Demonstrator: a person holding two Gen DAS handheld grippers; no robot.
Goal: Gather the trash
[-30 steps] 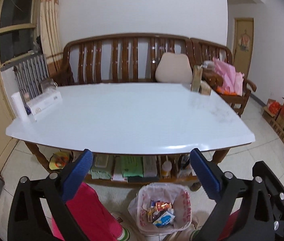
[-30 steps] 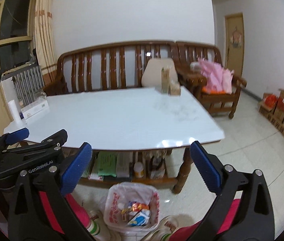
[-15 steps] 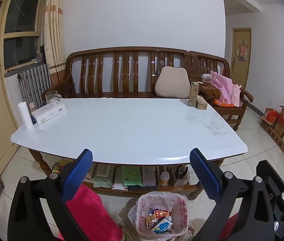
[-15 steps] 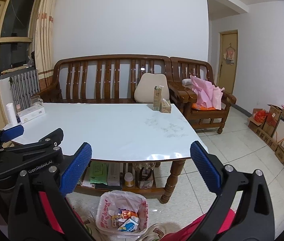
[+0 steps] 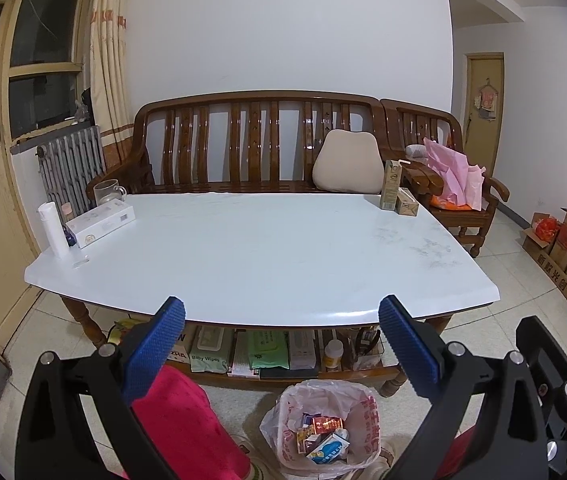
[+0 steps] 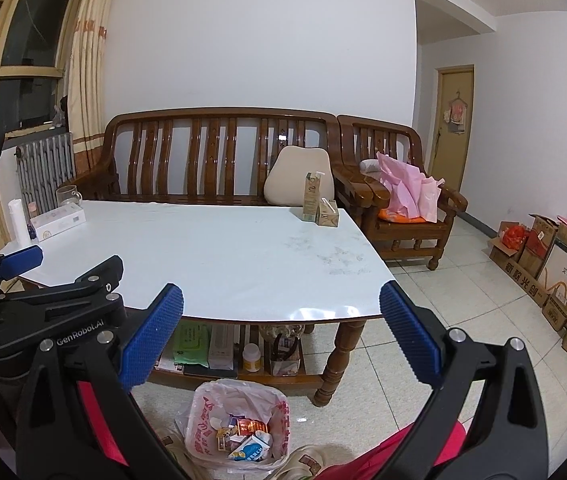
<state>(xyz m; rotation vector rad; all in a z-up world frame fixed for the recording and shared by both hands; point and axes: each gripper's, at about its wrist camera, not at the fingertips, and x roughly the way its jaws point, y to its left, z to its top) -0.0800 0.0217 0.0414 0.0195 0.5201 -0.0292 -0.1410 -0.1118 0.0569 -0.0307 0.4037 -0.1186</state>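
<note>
In front of me stands the wooden sofa (image 5: pixel 251 140) against the wall, and before it the white table (image 5: pixel 251 256), its top mostly bare. On the floor at my feet, just beside the table's near edge, sits the trash bin (image 5: pixel 319 428) lined with a plastic bag, with small cartons and wrappers lying inside it. My left gripper (image 5: pixel 281 344) hangs above the near table edge with its blue fingers spread wide and nothing between them; my right gripper (image 6: pixel 281 332) is spread the same way, also empty, with the left tool showing at its left side. At the table's far right corner an upright drink carton (image 5: pixel 390 184) stands touching a smaller box (image 5: pixel 407 202). At the far left corner lie a flat white box (image 5: pixel 101 224), a white bottle (image 5: pixel 53 230) and a glass mug (image 5: pixel 107 191) near each other. My red trouser legs (image 5: pixel 187 424) show below the tools.
</note>
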